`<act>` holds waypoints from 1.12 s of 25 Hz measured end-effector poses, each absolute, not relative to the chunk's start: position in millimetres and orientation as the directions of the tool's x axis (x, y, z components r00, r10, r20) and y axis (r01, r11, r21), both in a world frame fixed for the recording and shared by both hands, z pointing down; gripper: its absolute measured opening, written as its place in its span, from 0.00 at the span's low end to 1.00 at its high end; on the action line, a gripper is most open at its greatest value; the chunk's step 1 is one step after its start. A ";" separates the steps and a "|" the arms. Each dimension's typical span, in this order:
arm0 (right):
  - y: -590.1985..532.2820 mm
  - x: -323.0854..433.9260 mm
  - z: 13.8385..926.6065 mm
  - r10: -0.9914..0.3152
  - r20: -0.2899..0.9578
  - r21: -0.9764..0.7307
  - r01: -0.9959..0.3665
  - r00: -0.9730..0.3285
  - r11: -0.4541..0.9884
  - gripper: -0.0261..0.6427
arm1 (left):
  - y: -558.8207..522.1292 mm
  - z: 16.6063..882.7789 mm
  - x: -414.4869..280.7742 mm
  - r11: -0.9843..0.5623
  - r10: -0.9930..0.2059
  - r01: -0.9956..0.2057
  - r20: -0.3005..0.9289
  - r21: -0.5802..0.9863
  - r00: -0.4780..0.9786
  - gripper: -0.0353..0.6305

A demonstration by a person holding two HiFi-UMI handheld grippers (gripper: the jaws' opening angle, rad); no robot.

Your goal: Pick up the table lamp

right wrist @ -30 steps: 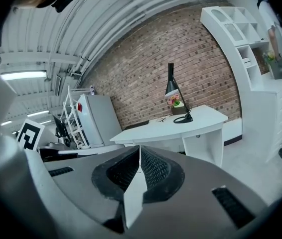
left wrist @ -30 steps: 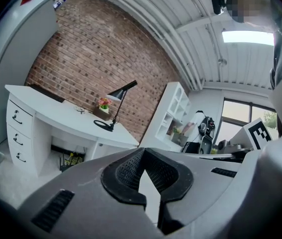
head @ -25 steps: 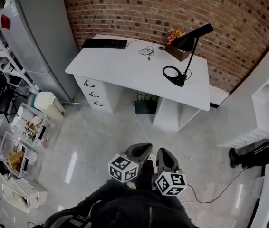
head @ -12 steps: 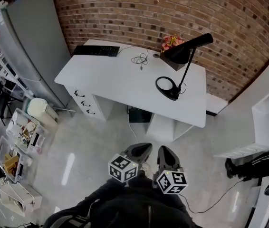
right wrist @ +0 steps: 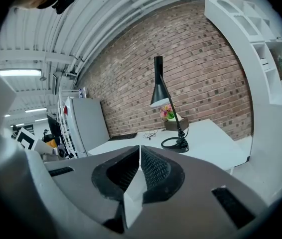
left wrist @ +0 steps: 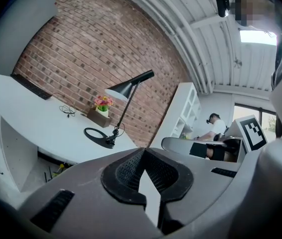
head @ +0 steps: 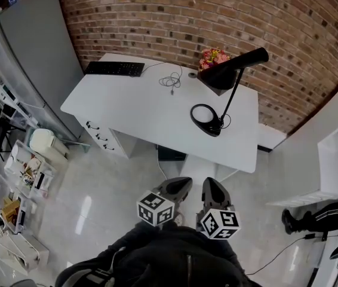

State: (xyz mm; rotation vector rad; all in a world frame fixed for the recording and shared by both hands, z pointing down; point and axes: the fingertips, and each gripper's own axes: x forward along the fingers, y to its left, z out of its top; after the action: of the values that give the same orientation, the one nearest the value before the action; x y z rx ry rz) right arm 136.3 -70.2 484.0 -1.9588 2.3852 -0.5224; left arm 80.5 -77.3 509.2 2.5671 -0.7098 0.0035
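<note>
Ahead of my right gripper [head: 211,184]: open floor [head: 127,178] up to the desk [head: 133,109]. Desk top: I see bare surface left of the lamp [head: 232,69]. Obstacles: flower box [head: 214,58] under the shade, brick wall [head: 175,17] just behind, cable [head: 171,82] and keyboard [head: 114,69] farther left.

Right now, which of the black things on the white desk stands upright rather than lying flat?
The black table lamp with the ring base and cone shade: its thin stem rises. The flat black keyboard and thin black cable just lie flat.
</note>
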 end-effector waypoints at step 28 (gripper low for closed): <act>-78.2 153.8 516.5 -0.933 0.275 -0.331 -0.934 -0.233 0.135 0.06 | -85.2 538.1 90.9 -0.681 -0.492 -0.514 0.194 0.522 0.849 0.06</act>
State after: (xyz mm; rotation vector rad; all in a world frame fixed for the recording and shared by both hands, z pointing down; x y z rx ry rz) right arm 153.8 -78.2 516.5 -1.9475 2.3684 -0.6944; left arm 90.9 -85.2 538.1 2.4446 -0.7313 0.0509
